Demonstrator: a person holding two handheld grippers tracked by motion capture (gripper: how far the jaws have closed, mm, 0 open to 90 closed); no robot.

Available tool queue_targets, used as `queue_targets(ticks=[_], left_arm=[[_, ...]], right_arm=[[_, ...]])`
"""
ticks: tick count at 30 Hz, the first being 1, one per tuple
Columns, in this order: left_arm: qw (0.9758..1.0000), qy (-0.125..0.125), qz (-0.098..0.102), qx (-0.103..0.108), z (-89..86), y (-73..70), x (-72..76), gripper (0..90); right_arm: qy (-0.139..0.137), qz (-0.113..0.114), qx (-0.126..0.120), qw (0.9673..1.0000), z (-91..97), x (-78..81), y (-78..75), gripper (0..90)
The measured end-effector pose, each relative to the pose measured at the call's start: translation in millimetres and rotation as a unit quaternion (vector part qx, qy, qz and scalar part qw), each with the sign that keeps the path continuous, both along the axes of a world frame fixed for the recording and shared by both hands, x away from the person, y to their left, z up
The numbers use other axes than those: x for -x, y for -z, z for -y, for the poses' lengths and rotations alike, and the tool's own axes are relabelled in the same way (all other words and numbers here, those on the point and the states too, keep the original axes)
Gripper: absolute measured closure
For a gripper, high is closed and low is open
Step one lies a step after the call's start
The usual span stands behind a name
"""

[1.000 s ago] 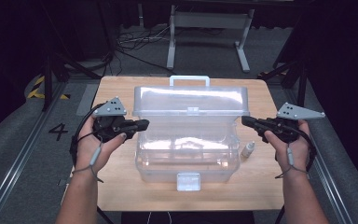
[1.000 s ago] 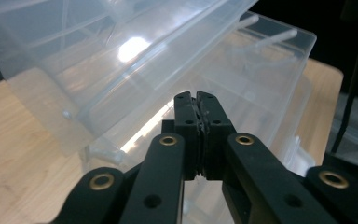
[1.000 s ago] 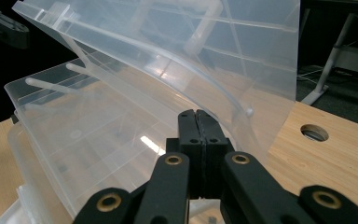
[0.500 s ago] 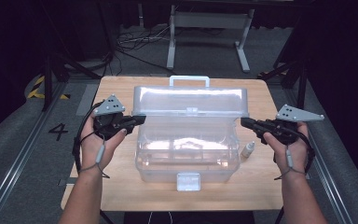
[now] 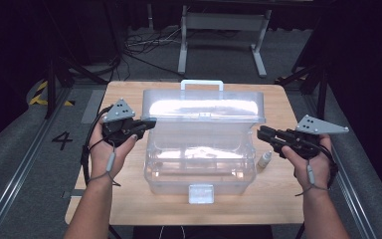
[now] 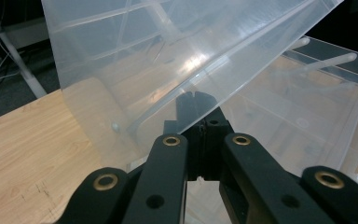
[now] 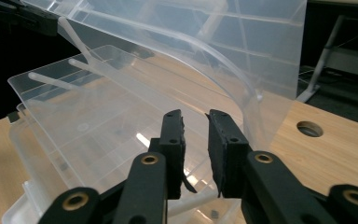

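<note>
On the left, the left gripper (image 5: 146, 123) has its jaws clamped on the edge of the raised lid (image 5: 204, 105) of the clear plastic box (image 5: 199, 159) in the middle of the table (image 5: 129, 199). To the right, the right gripper (image 5: 262, 134) has just been opening its jaws, which stand apart, nothing between them, just off the lid's corner. It looks like the lid-opening step, so next I'd expect the left to swing the lid further back.

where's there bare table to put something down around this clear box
Bare wooden table lies along the near edge in front of the clear storage box, and in strips to its left and right. The right strip is tighter: a small dropper bottle stands against the box, near the right gripper.
</note>
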State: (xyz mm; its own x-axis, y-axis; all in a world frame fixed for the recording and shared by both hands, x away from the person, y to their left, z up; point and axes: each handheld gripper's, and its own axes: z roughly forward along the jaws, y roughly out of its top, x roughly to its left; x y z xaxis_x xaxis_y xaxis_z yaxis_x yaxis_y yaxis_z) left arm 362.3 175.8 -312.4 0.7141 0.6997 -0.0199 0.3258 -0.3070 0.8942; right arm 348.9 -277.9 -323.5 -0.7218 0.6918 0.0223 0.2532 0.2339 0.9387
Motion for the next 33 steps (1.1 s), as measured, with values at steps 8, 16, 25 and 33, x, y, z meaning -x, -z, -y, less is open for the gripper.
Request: queue_targets(ticks=[8, 16, 25, 33], left_arm=[[1.0, 0.002, -0.002, 0.001, -0.8, -2.5, -4.1, 89.7], [0.9999, 0.007, -0.003, 0.008, -1.7, -4.4, -8.8, 89.7], [0.9999, 0.013, -0.003, 0.01, -2.7, -5.8, -12.5, 89.6], [0.9998, 0.018, -0.005, 0.012, -3.5, -6.0, -13.6, 89.6]], right_arm=[[0.047, 0.022, 0.02, 0.9985, 4.3, 12.7, -6.9, 71.0], [0.083, 0.03, 0.026, 0.9958, 0.5, 3.9, -5.4, 52.1], [0.094, 0.041, 0.047, 0.9936, -14.9, -12.9, -8.7, 48.1], [0.122, 0.066, 0.05, 0.9891, -28.3, -31.7, -9.9, 46.0]])
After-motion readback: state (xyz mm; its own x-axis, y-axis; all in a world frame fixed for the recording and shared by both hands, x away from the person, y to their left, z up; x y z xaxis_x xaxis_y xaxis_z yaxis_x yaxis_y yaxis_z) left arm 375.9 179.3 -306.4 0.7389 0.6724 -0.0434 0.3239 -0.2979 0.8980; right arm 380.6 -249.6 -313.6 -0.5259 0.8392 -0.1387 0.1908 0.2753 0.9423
